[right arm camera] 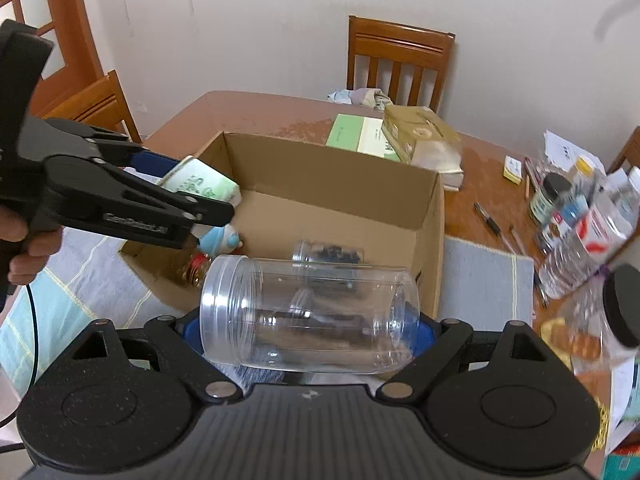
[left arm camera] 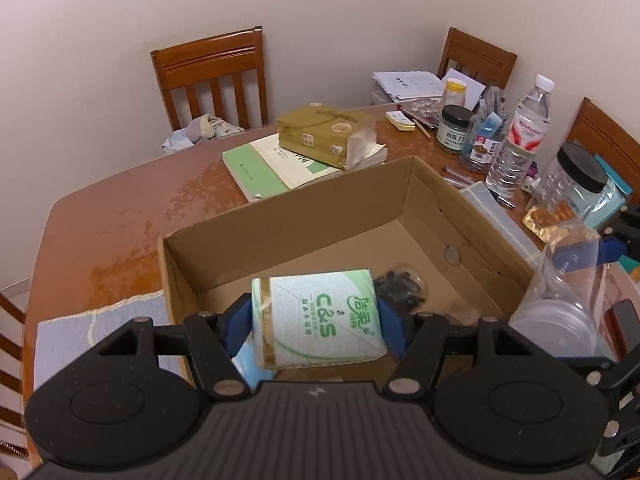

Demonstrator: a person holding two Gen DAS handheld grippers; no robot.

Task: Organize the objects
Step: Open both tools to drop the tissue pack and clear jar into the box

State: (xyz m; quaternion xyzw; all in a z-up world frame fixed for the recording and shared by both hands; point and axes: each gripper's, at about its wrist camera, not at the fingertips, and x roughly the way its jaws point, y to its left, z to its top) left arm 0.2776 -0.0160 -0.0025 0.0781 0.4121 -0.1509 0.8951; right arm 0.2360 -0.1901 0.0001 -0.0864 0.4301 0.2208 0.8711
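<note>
A green-and-white tissue pack (left arm camera: 320, 304) hangs over the near-left part of the open cardboard box (left arm camera: 360, 200), and my left gripper (left arm camera: 314, 326) is shut on it with its blue pads on both ends. In the right wrist view the same pack (right arm camera: 200, 186) shows in that gripper above the box's left wall (right arm camera: 332, 184). My right gripper (right arm camera: 308, 332) is shut on a clear lidless plastic jar (right arm camera: 308, 312), which lies sideways over the box's near-right corner. Inside the box lie a small clear jar of black bits (right arm camera: 328, 254) and a blue-and-white figure (right arm camera: 220, 240).
Behind the box, a tan package (left arm camera: 324, 136) lies on stacked green books (left arm camera: 256, 172). At the right stand a water bottle (left arm camera: 520, 136), dark-lidded jars (left arm camera: 454, 128), pens and papers. Pale placemats (right arm camera: 484, 276) lie under the box. Wooden chairs (left arm camera: 212, 80) ring the table.
</note>
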